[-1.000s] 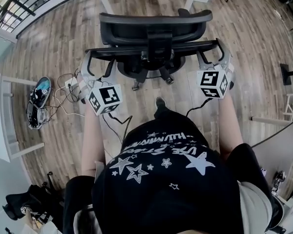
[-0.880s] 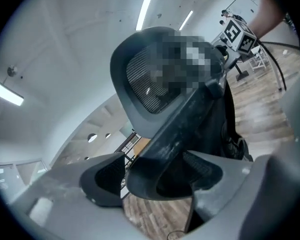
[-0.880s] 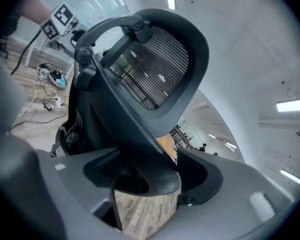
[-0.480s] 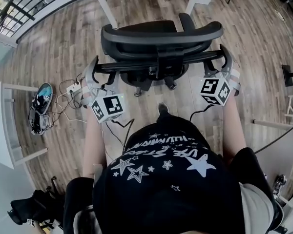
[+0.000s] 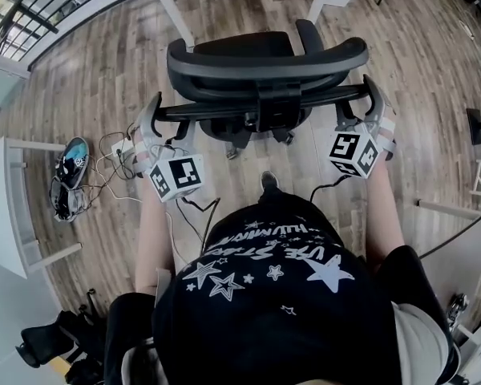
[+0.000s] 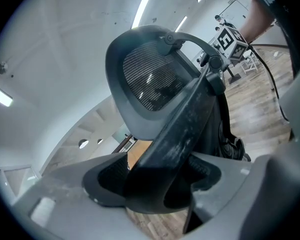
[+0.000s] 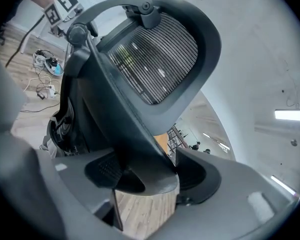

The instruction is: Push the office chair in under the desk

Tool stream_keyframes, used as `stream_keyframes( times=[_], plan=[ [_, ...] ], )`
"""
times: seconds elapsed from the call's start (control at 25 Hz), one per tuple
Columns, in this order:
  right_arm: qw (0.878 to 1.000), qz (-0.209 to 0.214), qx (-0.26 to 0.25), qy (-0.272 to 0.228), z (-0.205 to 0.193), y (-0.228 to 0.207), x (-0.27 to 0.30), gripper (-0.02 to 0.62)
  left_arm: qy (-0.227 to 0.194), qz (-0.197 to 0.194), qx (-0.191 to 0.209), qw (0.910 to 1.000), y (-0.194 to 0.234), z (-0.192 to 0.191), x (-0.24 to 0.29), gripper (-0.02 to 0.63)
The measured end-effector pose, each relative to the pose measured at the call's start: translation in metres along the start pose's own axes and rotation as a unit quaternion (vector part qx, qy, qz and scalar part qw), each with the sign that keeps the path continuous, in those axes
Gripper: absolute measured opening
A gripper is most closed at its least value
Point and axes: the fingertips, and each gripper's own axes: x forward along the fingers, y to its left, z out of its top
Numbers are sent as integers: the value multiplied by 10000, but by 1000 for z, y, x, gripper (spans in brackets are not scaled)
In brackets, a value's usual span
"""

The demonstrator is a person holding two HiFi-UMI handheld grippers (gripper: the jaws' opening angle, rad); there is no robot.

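While the left gripper (image 5: 151, 119) is clamped on one end of the bar (image 5: 256, 103) behind the chair (image 5: 264, 58), the right gripper (image 5: 374, 103) is clamped on the other end; in each gripper view the dark bar is seen filling the gap between the pads. The bar's long axis is laid crosswise, left to right, with one gripper at each end and neither clearly nearer. The chair is stood on the wood floor (image 5: 80, 95) directly ahead, backrest toward the person. The desk (image 5: 172, 10) is seen just beyond it, two white legs and an orange edge at the top of the head view, with the seat not yet under. A straight forward push, square to the bar and shared evenly, is judged to be needed; the chair appears offset slightly right of the leg gap.
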Motion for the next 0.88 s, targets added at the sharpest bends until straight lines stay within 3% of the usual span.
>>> stream_keyframes(
  times=[0.88],
  plan=[
    [9991, -24, 54, -423, 24, -27, 132, 310, 316, 114, 102, 9994, 38, -10, 137, 342]
  ],
)
